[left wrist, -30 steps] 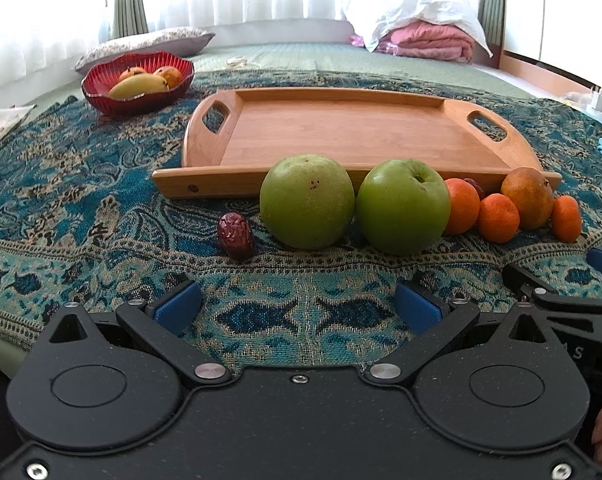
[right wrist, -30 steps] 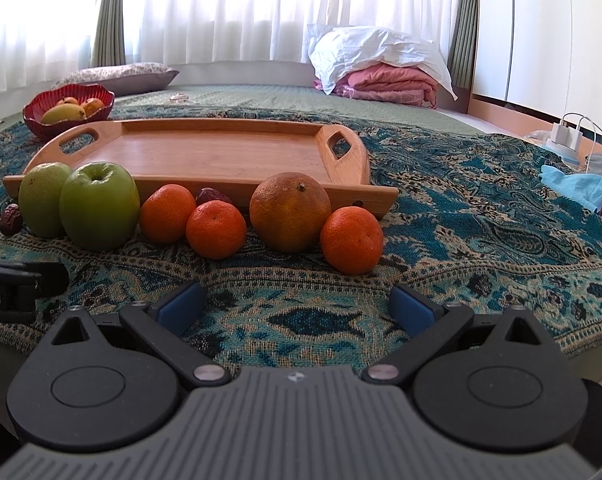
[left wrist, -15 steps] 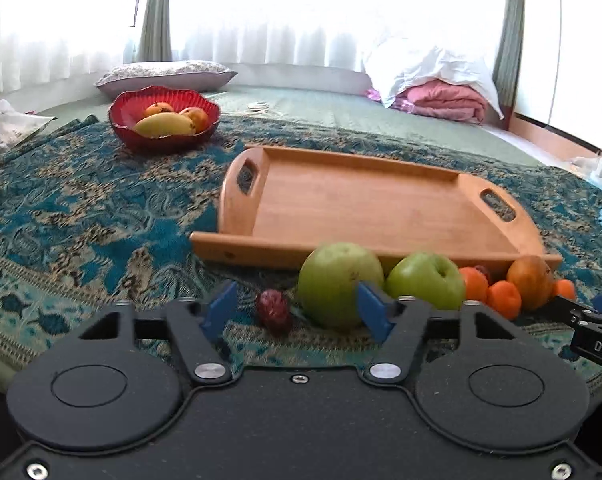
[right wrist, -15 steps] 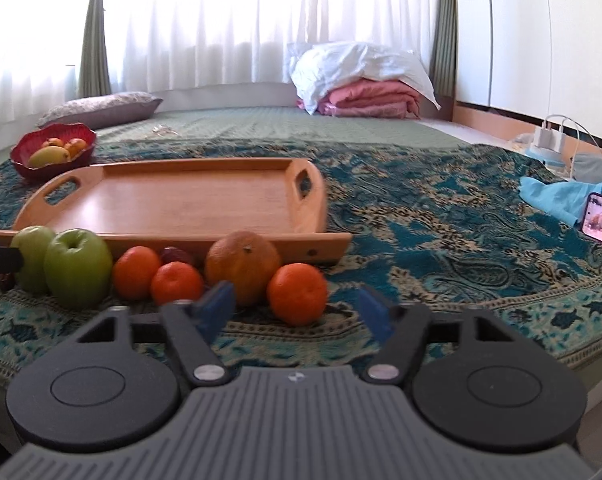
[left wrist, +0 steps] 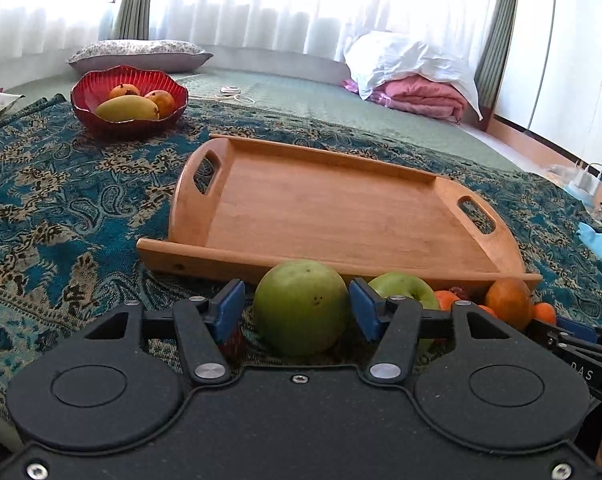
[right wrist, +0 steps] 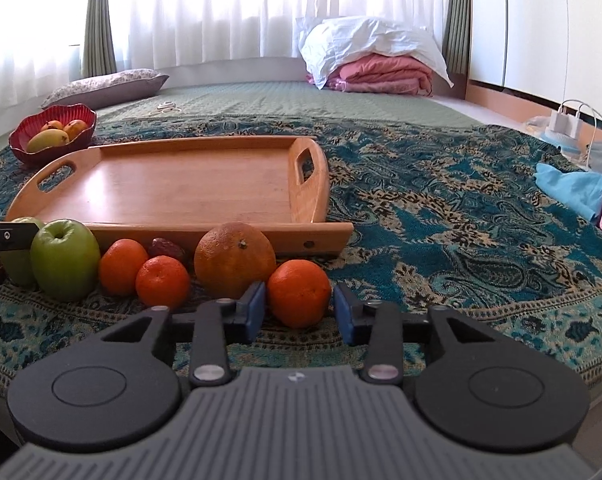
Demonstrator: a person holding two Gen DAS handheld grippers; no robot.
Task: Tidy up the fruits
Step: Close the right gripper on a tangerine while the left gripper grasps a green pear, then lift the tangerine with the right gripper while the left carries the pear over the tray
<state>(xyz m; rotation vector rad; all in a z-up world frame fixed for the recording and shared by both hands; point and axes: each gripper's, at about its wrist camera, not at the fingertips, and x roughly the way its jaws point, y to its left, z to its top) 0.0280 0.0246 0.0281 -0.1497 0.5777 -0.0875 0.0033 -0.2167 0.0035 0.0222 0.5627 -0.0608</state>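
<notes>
I note the left hand-held gripper half-open astride a green pear, the right hand-held gripper closing around a tangerine, pads not yet touching.

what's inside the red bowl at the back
The red bowl holds a yellow mango in front and two smaller orange-yellow fruits behind it. The bowl's wall hides their undersides and anything lying deeper in.

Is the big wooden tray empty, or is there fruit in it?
Empty. The wooden tray shows only bare wood inside; the fruits lie on the cloth before it.
</notes>
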